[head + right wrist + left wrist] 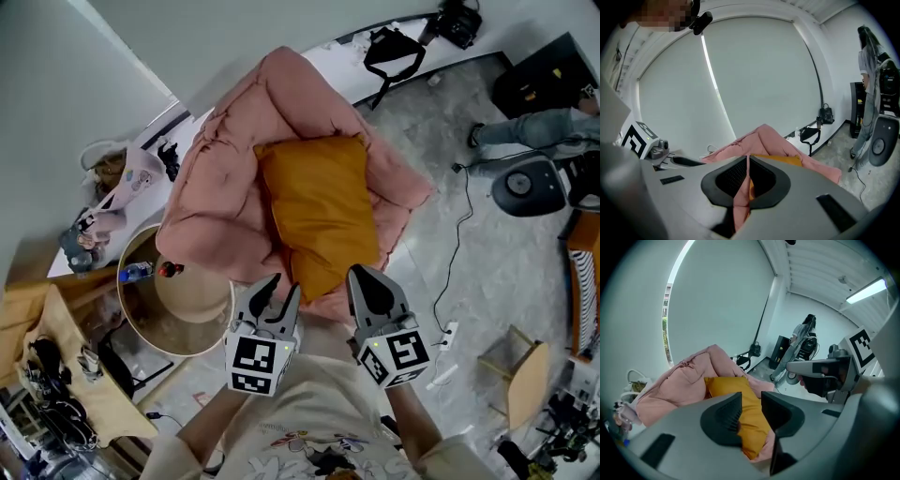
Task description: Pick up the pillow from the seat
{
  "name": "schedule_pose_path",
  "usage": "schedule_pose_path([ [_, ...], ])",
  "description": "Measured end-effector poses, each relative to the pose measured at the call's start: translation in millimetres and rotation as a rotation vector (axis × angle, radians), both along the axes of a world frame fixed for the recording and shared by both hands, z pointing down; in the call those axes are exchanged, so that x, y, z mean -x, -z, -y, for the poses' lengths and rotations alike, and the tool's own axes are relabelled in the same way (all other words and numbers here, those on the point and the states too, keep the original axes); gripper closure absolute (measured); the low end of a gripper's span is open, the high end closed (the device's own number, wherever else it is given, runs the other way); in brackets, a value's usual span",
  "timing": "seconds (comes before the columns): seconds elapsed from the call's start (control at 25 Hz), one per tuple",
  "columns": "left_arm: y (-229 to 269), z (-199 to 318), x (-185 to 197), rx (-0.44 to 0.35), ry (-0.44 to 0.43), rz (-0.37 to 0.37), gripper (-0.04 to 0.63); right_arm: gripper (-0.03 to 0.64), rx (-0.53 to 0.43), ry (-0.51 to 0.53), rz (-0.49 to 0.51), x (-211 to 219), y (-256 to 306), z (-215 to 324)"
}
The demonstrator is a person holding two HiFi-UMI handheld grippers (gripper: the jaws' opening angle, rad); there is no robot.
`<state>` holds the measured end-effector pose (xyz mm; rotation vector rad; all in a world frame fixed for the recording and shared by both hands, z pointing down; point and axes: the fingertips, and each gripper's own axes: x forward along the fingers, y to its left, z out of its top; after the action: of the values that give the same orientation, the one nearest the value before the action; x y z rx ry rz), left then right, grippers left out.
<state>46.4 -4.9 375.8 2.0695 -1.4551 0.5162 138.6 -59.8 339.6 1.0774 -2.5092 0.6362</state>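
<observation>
An orange pillow (323, 211) lies on the seat of a soft pink armchair (220, 178), leaning back against its backrest. Both grippers hover at the seat's near edge, just short of the pillow's lower corner and not touching it. My left gripper (283, 286) has its jaws a little apart with nothing between them; the pillow (726, 386) shows through the gap of the left gripper (751, 397). My right gripper (361, 274) has its tips together and is empty. In the right gripper view the right gripper (748, 158) hides most of the pillow (787, 160) and the armchair (764, 138).
A round wooden tub (178, 305) with a bottle stands left of the armchair, beside a cluttered desk (56, 375). A cable and power strip (448, 333) lie on the marble floor to the right. A person (534, 127), a black round device (525, 186) and a wooden stool (525, 375) are further right.
</observation>
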Motion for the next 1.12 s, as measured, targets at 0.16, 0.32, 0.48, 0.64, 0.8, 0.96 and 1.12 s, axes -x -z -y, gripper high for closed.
schedule_pose_path([
  [0.16,-22,8,-3,0.031,0.039,-0.03,0.455,0.597,-0.014,0.034,-0.024,-2,-8,17],
  [0.32,-48,16,3,0.082,0.096,-0.08,0.429,0.597,-0.016,0.061,-0.053,4,-19,30],
  [0.48,-66,25,14,0.099,0.1,-0.079,0.371,0.597,0.003,0.091,-0.061,17,-33,38],
  [0.64,-87,26,26,0.127,0.13,-0.106,0.33,0.597,0.015,0.121,-0.076,31,-44,39],
  [0.8,-103,29,39,0.131,0.196,-0.159,0.307,0.597,0.038,0.148,-0.081,46,-56,40],
  [0.96,-124,28,40,0.15,0.201,-0.185,0.27,0.596,0.048,0.195,-0.104,61,-77,39],
  [1.12,-149,32,41,0.173,0.208,-0.206,0.247,0.594,0.052,0.206,-0.112,72,-95,48],
])
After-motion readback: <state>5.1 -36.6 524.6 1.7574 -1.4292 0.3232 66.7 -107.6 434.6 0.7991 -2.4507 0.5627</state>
